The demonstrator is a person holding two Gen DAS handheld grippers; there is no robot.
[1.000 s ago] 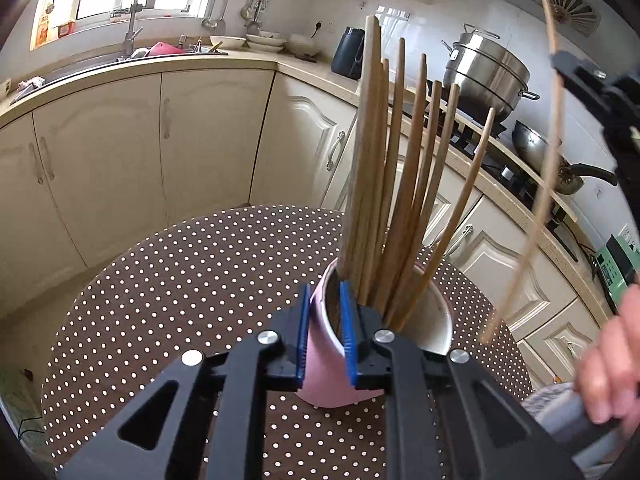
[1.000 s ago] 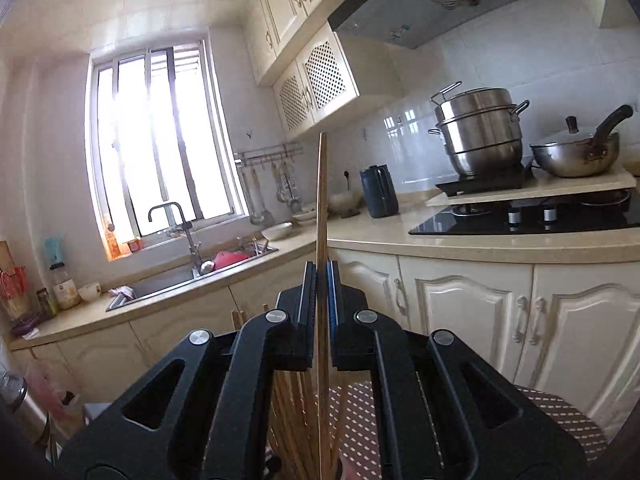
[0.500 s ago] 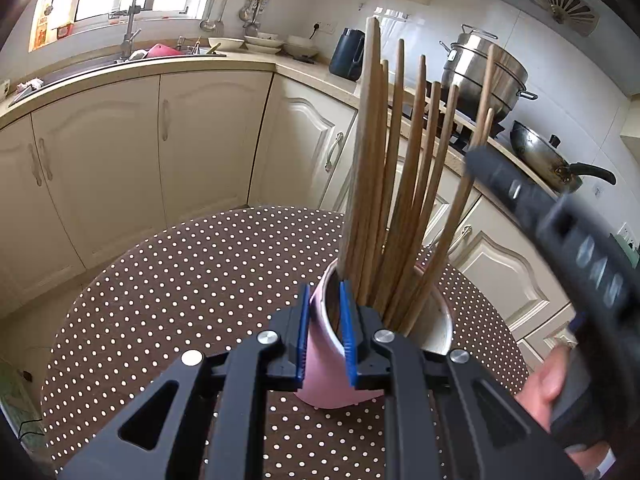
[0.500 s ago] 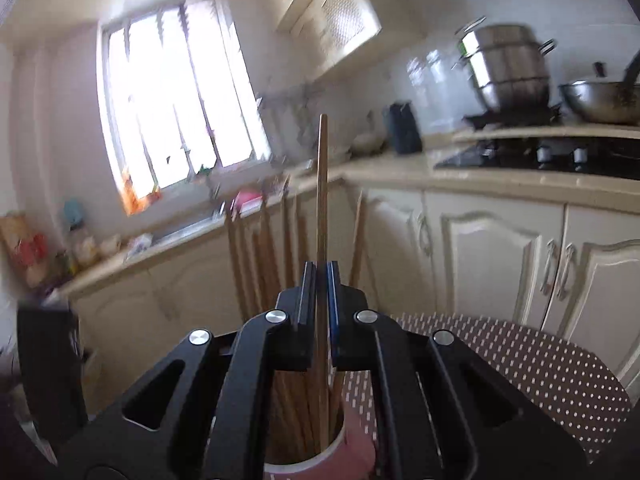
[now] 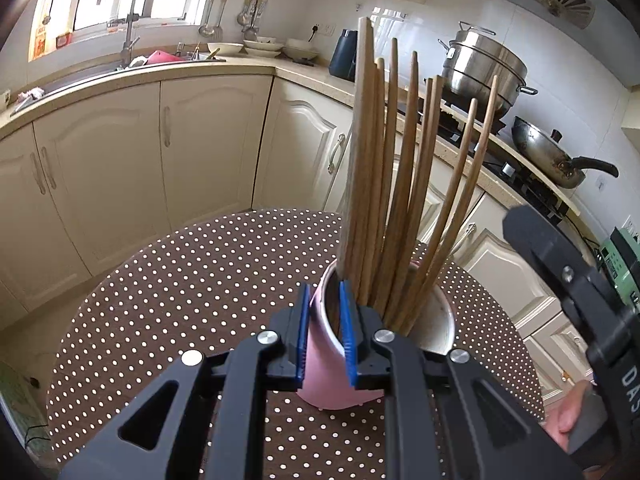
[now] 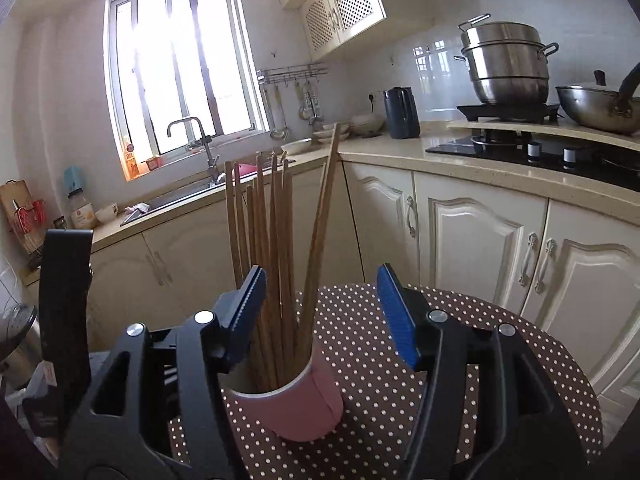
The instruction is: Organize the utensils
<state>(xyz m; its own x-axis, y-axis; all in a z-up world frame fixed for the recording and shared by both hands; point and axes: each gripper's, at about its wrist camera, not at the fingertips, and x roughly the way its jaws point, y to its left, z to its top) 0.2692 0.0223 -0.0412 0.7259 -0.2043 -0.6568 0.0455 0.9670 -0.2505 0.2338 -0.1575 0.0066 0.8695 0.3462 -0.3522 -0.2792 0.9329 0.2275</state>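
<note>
Two grippers attend one pink cup (image 5: pixel 336 376), which stands on a round brown table (image 5: pixel 168 304) with white dots. The left gripper (image 5: pixel 325 334) pinches the cup's near wall, one blue pad outside the rim and one inside, the jaws narrow. A bundle of wooden chopsticks (image 5: pixel 384 184) stands in the cup, fanning outward toward the top. In the right wrist view the right gripper (image 6: pixel 320 312) sits just above the cup (image 6: pixel 296 404), its jaws having just opened wide; the chopsticks (image 6: pixel 276 248) rise between the blue pads without either pad pressing on them. One chopstick (image 6: pixel 324 216) leans apart from the rest, tilted to the right. Behind the table run cream kitchen cabinets (image 6: pixel 472 240), with a steel steamer pot (image 6: pixel 506 66) on the stove.
</note>
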